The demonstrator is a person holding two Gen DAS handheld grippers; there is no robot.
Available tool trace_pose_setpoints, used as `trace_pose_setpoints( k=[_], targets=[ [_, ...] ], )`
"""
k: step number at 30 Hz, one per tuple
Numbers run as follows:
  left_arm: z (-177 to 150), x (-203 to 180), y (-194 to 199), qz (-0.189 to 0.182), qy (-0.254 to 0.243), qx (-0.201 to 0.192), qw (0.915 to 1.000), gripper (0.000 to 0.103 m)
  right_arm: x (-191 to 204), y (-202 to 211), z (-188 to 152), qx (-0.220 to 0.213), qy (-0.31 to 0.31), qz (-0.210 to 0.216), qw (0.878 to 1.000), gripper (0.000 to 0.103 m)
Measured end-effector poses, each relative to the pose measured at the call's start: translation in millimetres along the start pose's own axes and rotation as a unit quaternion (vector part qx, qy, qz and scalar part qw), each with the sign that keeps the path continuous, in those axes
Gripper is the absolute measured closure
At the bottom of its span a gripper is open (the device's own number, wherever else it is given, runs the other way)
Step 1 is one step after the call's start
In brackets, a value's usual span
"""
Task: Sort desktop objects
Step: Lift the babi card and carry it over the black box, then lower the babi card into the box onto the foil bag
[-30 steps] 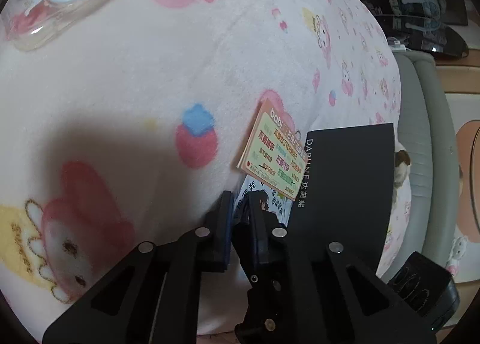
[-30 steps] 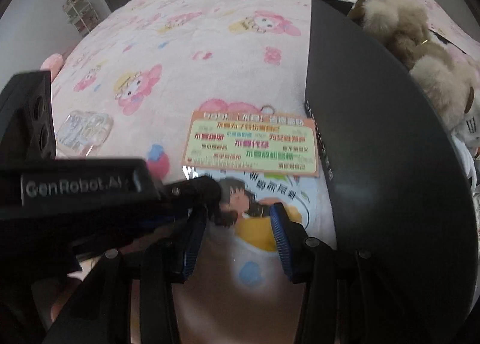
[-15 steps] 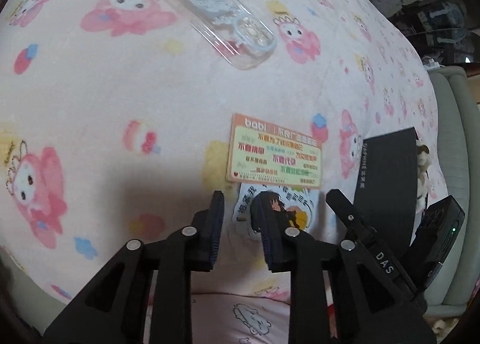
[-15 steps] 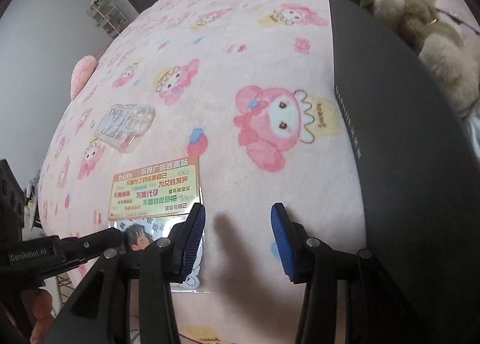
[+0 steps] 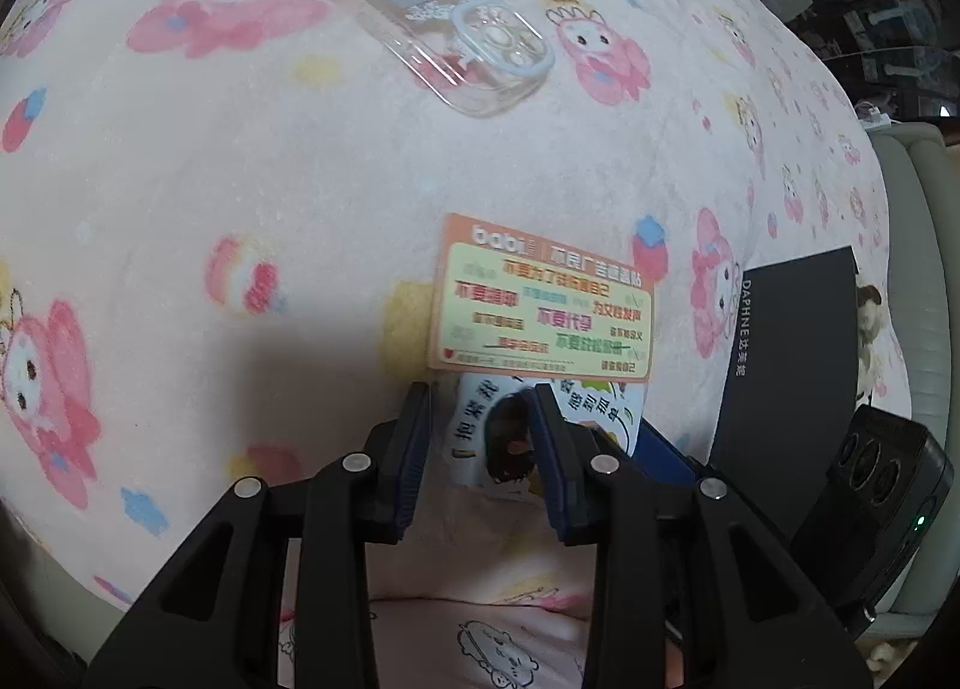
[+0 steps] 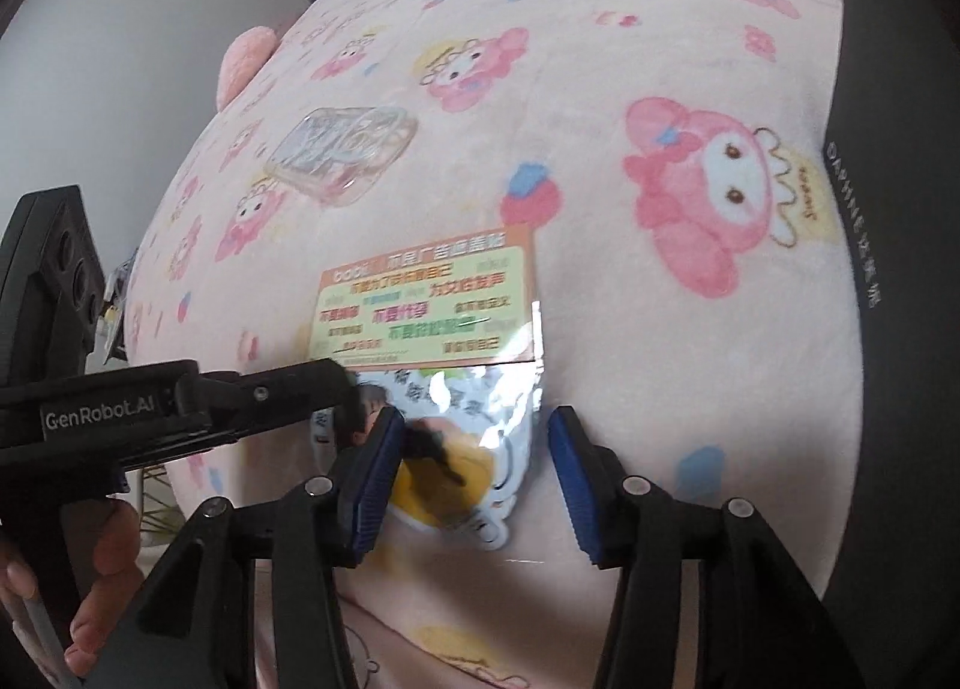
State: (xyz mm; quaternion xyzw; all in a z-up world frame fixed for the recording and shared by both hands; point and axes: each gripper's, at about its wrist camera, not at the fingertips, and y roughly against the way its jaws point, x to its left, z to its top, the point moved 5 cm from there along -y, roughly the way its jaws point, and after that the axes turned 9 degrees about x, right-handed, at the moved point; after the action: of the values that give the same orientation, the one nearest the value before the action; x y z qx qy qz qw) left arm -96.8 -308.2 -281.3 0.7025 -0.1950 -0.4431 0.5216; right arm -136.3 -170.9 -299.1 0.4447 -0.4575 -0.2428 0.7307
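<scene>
Glossy sticker sheet (image 5: 543, 293) flat on fleecy pink blanket (image 5: 240, 179), clear phone case (image 5: 420, 11) beyond it, matte black box (image 5: 792, 389) beside it, left gripper (image 5: 480, 419) and right gripper (image 6: 471, 443) jaws spread over its lower edge.

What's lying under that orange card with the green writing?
The orange card lies on the pink blanket, its near edge overlapping a glossy cartoon sticker sheet. How far the sheet reaches beneath is hidden.

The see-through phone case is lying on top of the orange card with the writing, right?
No. The left wrist view shows the phone case lying on the pink blanket well apart from the orange card, farther from the grippers. What the card touches is the cartoon sticker sheet at its near edge.
</scene>
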Motion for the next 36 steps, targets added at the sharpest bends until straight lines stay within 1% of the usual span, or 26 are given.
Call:
trace_pose_setpoints(
  k=[1,2,3,5,8,12,15,17,18,22,24,25,26,28,29,30,31,32,33,34,35,36],
  targets=[
    [-5,-3,4,-0.004,-0.001,-0.004,1.0000,0.072,-1,3,0,-0.005,-0.008,-0.004,1.000,0.070],
    [-10,-7,8,-0.003,-0.008,-0.008,0.9999,0.072,-2,9,-1,-0.009,-0.014,-0.006,1.000,0.078],
    [-16,-12,13,-0.002,-0.015,-0.012,0.9998,0.074,-1,17,-1,-0.016,-0.013,0.000,1.000,0.079],
    [-28,-23,24,-0.013,-0.026,-0.019,0.9994,0.075,3,37,-4,-0.029,-0.002,0.009,1.000,0.080],
    [-48,-47,49,-0.032,-0.055,-0.033,0.9974,0.075,11,77,-9,-0.058,0.017,0.003,0.998,0.080],
    [-70,-100,81,-0.048,-0.111,-0.060,0.9908,0.074,10,139,-22,-0.098,0.036,-0.004,0.994,0.080],
    [-75,-151,87,-0.037,-0.158,-0.071,0.9841,0.072,-5,176,-30,-0.115,0.035,-0.020,0.993,0.079],
    [-77,-185,80,-0.035,-0.188,-0.066,0.9793,0.072,-21,200,-33,-0.128,0.036,-0.028,0.991,0.079],
    [-79,-201,75,-0.040,-0.200,-0.062,0.9771,0.072,-30,213,-34,-0.138,0.038,-0.036,0.989,0.079],
    [-88,-258,41,-0.077,-0.233,-0.035,0.9687,0.072,-82,253,-44,-0.162,0.021,-0.067,0.984,0.079],
    [-90,-282,19,-0.088,-0.248,-0.026,0.9644,0.072,-112,266,-60,-0.176,0.013,-0.079,0.981,0.079],
    [-91,-293,8,-0.085,-0.251,-0.020,0.9639,0.072,-127,268,-69,-0.185,0.010,-0.076,0.980,0.079],
    [-92,-302,-3,-0.077,-0.253,-0.015,0.9643,0.072,-143,267,-76,-0.184,-0.005,-0.071,0.980,0.078],
    [-93,-317,-23,-0.064,-0.254,-0.002,0.9650,0.072,-171,260,-79,-0.165,-0.035,-0.057,0.984,0.078],
    [-94,-323,-33,-0.066,-0.256,0.011,0.9644,0.072,-181,260,-76,-0.164,-0.041,-0.065,0.983,0.078],
    [-97,-328,-42,-0.066,-0.258,0.022,0.9637,0.072,-189,262,-74,-0.168,-0.042,-0.082,0.981,0.078],
    [-101,-333,-51,-0.060,-0.262,0.029,0.9628,0.072,-194,266,-72,-0.175,-0.040,-0.107,0.978,0.078],
    [-104,-337,-60,-0.052,-0.267,0.035,0.9617,0.072,-201,268,-72,-0.183,-0.041,-0.121,0.975,0.078],
    [-106,-340,-68,-0.041,-0.270,0.041,0.9611,0.072,-209,269,-74,-0.186,-0.052,-0.114,0.974,0.078],
    [-107,-343,-77,-0.033,-0.273,0.048,0.9603,0.072,-218,267,-77,-0.185,-0.069,-0.098,0.975,0.078],
    [-107,-345,-83,-0.025,-0.276,0.055,0.9593,0.072,-229,263,-79,-0.176,-0.088,-0.088,0.976,0.078],
    [-107,-347,-88,-0.015,-0.278,0.061,0.9585,0.072,-237,257,-80,-0.160,-0.103,-0.090,0.978,0.078]
  ],
)
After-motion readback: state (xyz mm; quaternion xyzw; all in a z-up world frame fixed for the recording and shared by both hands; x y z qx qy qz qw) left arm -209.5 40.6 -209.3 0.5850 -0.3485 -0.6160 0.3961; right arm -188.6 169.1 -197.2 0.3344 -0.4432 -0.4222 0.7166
